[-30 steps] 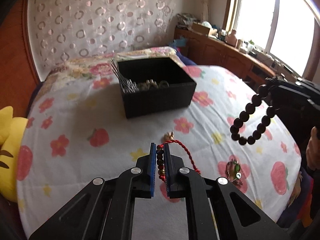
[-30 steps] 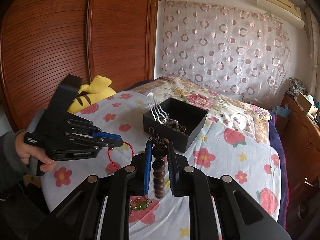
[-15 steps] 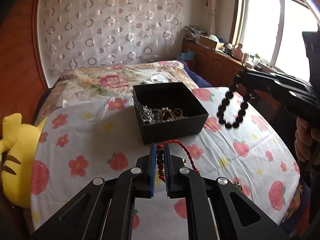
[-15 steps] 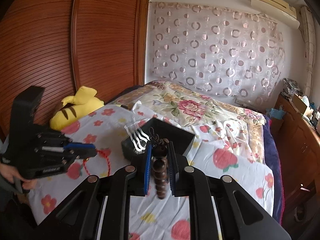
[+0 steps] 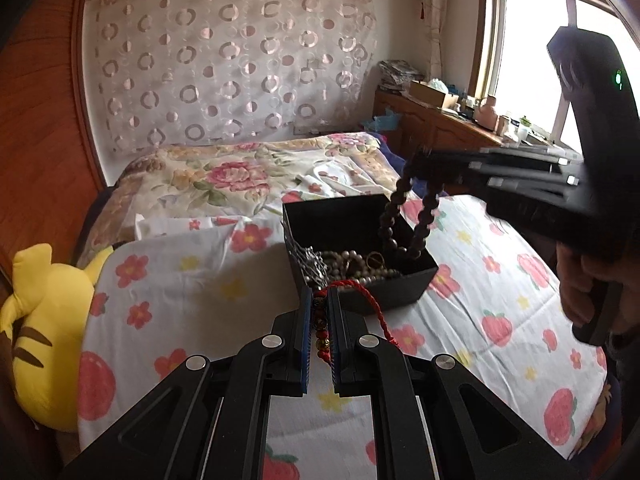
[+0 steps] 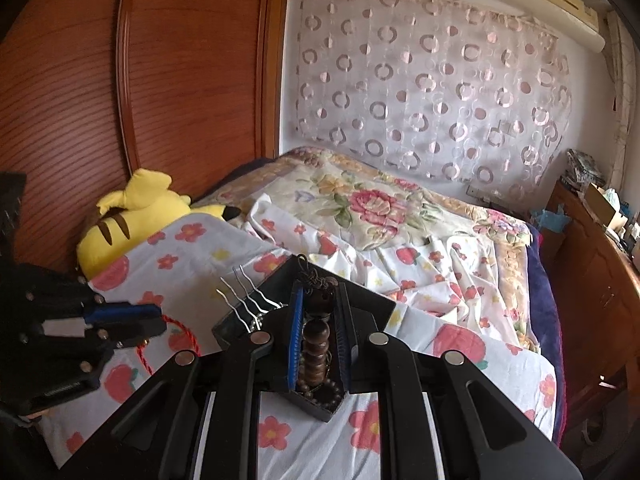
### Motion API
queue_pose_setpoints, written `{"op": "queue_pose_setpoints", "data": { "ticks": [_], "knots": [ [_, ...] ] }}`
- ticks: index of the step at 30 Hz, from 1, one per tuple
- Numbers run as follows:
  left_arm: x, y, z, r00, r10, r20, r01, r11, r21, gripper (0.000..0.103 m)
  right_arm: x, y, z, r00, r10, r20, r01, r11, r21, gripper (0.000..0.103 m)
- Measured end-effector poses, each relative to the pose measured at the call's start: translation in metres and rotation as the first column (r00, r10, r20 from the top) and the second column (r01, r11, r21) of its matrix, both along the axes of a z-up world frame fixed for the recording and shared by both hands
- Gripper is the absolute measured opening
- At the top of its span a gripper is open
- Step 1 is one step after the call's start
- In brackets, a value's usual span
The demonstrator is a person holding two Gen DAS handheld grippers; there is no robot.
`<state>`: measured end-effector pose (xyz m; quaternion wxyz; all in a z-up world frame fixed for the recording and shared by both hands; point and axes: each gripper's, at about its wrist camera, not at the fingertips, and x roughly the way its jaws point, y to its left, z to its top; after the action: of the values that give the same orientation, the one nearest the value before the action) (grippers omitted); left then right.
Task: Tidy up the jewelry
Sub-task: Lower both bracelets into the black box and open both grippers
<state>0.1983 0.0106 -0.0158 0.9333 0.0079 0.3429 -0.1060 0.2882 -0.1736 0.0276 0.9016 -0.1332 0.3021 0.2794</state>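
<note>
1. Covering the bed (image 5: 208, 272) is a white sheet (image 5: 192, 280) printed with red flowers, strawberries and yellow stars; a cream floral quilt (image 6: 360, 208) lies crumpled over the far half.
2. A black open box (image 5: 400, 284) stands on the sheet near the middle of the bed. It holds beaded strands, rings and a silver comb (image 6: 248, 300) whose prongs rise above the rim.
3. The left gripper (image 5: 320, 300) is clamped on a red cord bracelet (image 5: 362, 296). The beaded part sits between the pads; the cord loops out to the right, just in front of the near wall of the box.
4. The right gripper (image 6: 318, 296) is clamped on a dark wooden bead bracelet (image 6: 316, 344). In the left wrist view the loop hangs down into the box at its right side.
5. A hand (image 5: 580, 280) grips the handle of the right gripper at the right edge of the left wrist view.
6. A yellow plush toy (image 6: 132, 220) with brown stripes lies at the left edge of the bed, against a reddish wooden wardrobe (image 6: 160, 80).
7. A sheer curtain (image 6: 420, 80) with a ring pattern covers the far wall. An air conditioner (image 6: 556, 4) is mounted above it.
8. A wooden cabinet (image 5: 440, 128) with clutter on top runs along the right wall under a bright window (image 5: 528, 52).
</note>
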Motion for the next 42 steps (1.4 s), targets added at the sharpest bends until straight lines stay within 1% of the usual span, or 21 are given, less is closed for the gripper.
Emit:
{"op": "queue_pose_setpoints", "data": {
  "ticks": [4, 5, 6, 7, 8, 11, 17, 21, 24, 36, 37, 38, 39, 40, 41, 42],
  "knots": [
    [0.01, -0.001, 0.003, 1.0, 0.005, 0.001, -0.005, 1.0, 0.0, 0.006, 0.004, 0.003, -0.006, 1.0, -0.01, -0.017, 0.01, 1.0, -0.002, 0.017],
    [0.013, -0.001, 0.004, 1.0, 0.007, 0.002, -0.008, 1.0, 0.002, 0.006, 0.005, 0.003, -0.007, 1.0, -0.015, -0.021, 0.015, 1.0, -0.004, 0.019],
    [0.016, -0.002, 0.005, 1.0, 0.01, 0.002, -0.01, 1.0, 0.004, 0.006, 0.006, 0.001, -0.007, 1.0, -0.023, -0.021, 0.023, 1.0, -0.003, 0.024],
    [0.018, -0.003, 0.006, 1.0, 0.01, 0.002, -0.01, 1.0, 0.004, 0.006, 0.006, 0.0, -0.007, 0.999, -0.029, -0.021, 0.029, 1.0, 0.001, 0.037],
    [0.021, -0.004, 0.007, 1.0, 0.01, 0.003, -0.01, 1.0, 0.005, 0.006, 0.007, -0.002, -0.005, 0.999, -0.033, -0.02, 0.034, 0.999, 0.009, 0.041],
    [0.031, -0.007, 0.01, 1.0, 0.015, 0.004, -0.015, 1.0, 0.011, 0.006, 0.005, -0.012, -0.003, 0.999, -0.036, -0.024, 0.037, 0.999, 0.022, 0.041],
    [0.058, -0.013, 0.011, 0.999, 0.036, -0.004, -0.036, 0.999, 0.0, 0.006, -0.008, -0.035, -0.004, 0.999, -0.037, -0.014, 0.037, 0.999, 0.002, 0.041],
    [0.075, -0.019, 0.006, 0.999, 0.048, -0.023, -0.048, 0.999, -0.003, 0.007, -0.017, -0.049, -0.01, 0.999, -0.033, -0.016, 0.033, 0.999, -0.004, 0.041],
    [0.084, -0.025, 0.003, 0.998, 0.053, -0.028, -0.053, 0.999, 0.011, 0.007, -0.024, -0.058, -0.016, 0.999, -0.032, -0.022, 0.032, 0.999, -0.001, 0.041],
    [0.089, -0.036, 0.0, 0.998, 0.045, -0.042, -0.043, 0.999, 0.031, 0.007, -0.046, -0.064, -0.046, 0.998, -0.02, -0.061, 0.02, 1.0, -0.001, 0.041],
    [0.089, -0.036, -0.001, 0.998, 0.043, -0.044, -0.042, 0.999, 0.03, 0.009, -0.048, -0.064, -0.047, 0.998, -0.017, -0.063, 0.017, 1.0, 0.0, 0.041],
    [0.088, -0.036, 0.0, 0.998, 0.044, -0.044, -0.042, 0.999, 0.025, 0.017, -0.049, -0.063, -0.047, 0.998, -0.014, -0.064, 0.014, 1.0, 0.001, 0.041],
    [0.087, -0.037, 0.0, 0.998, 0.043, -0.042, -0.042, 0.999, 0.024, 0.021, -0.051, -0.063, -0.048, 0.998, -0.011, -0.064, 0.011, 1.0, 0.001, 0.041],
    [0.084, -0.037, -0.001, 0.998, 0.044, -0.039, -0.043, 0.999, 0.024, 0.03, -0.055, -0.063, -0.05, 0.998, -0.006, -0.067, 0.006, 1.0, 0.004, 0.041],
    [0.081, -0.036, -0.001, 0.998, 0.044, -0.036, -0.043, 0.999, 0.023, 0.036, -0.058, -0.064, -0.051, 0.998, -0.002, -0.07, 0.003, 1.0, 0.007, 0.041],
    [0.078, -0.035, -0.002, 0.999, 0.042, -0.034, -0.041, 0.999, 0.021, 0.038, -0.063, -0.065, -0.053, 0.997, 0.002, -0.074, -0.001, 1.0, 0.012, 0.041]
  ]
}}
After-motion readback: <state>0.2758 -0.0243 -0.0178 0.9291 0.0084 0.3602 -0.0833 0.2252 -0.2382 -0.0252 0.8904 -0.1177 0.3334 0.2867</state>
